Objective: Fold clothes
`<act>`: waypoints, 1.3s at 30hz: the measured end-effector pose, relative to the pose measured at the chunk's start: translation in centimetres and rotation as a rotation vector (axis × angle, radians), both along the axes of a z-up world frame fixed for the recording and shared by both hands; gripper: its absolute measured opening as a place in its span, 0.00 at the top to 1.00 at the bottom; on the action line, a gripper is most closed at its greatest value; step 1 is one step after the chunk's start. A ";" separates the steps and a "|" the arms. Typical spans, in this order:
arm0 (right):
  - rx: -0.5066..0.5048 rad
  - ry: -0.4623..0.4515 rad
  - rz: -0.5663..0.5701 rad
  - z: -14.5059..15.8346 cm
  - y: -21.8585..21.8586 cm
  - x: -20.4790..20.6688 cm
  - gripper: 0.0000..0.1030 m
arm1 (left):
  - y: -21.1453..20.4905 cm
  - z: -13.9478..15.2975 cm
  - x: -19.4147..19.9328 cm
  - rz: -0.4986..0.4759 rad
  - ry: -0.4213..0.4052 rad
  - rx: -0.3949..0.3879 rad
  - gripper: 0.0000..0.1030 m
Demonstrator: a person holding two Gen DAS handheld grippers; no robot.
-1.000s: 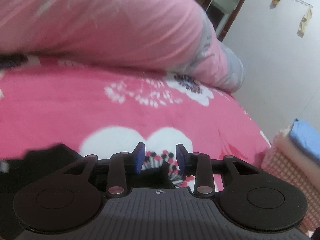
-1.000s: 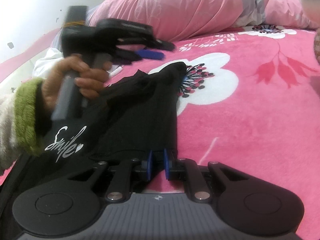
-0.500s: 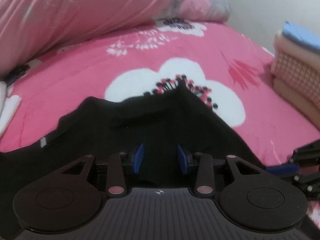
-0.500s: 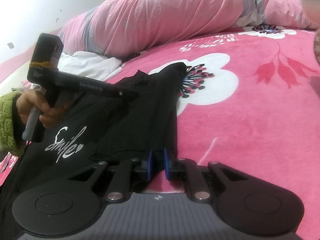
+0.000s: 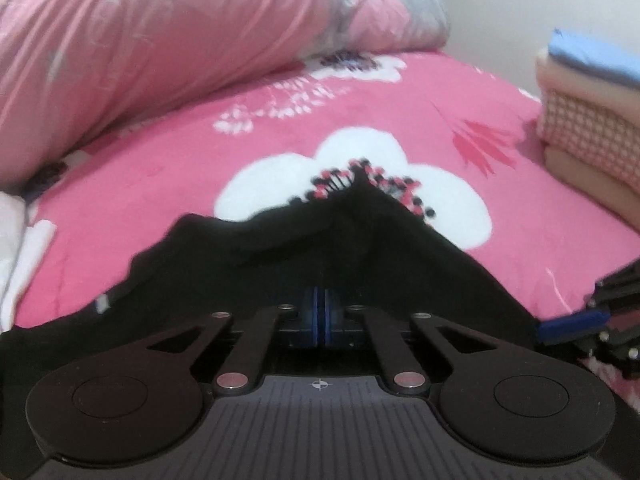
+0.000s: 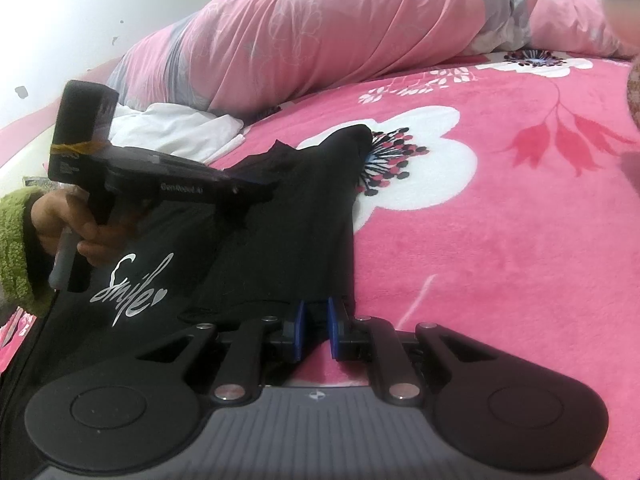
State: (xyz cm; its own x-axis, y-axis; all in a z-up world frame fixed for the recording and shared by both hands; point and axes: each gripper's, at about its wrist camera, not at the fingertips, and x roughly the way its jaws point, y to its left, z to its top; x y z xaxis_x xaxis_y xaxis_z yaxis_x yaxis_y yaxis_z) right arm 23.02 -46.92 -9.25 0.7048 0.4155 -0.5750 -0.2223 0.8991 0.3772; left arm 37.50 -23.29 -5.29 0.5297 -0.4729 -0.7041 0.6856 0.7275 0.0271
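we pinch the black shirt with both the just-closed left gripper and right gripper, ready to fold toward twelve o'clock.

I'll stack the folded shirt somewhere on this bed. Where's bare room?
Bare blanket lies right of the black shirt, up to the pink duvet behind and the folded pile at far right. Left is crowded: white cloth.
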 end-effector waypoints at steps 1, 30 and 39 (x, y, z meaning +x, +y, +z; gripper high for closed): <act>0.000 0.000 0.000 0.0 0.0 0.0 0.87 | 0.1 0.1 0.1 0.015 -0.006 -0.001 0.99; 0.036 -0.053 0.030 0.5 -0.2 -0.5 0.75 | 0.9 2.2 -5.0 -0.092 -0.113 -0.019 0.64; 0.057 -0.044 0.027 0.6 -0.7 -0.5 0.75 | -1.2 -1.9 -9.9 -0.174 -0.224 0.167 0.64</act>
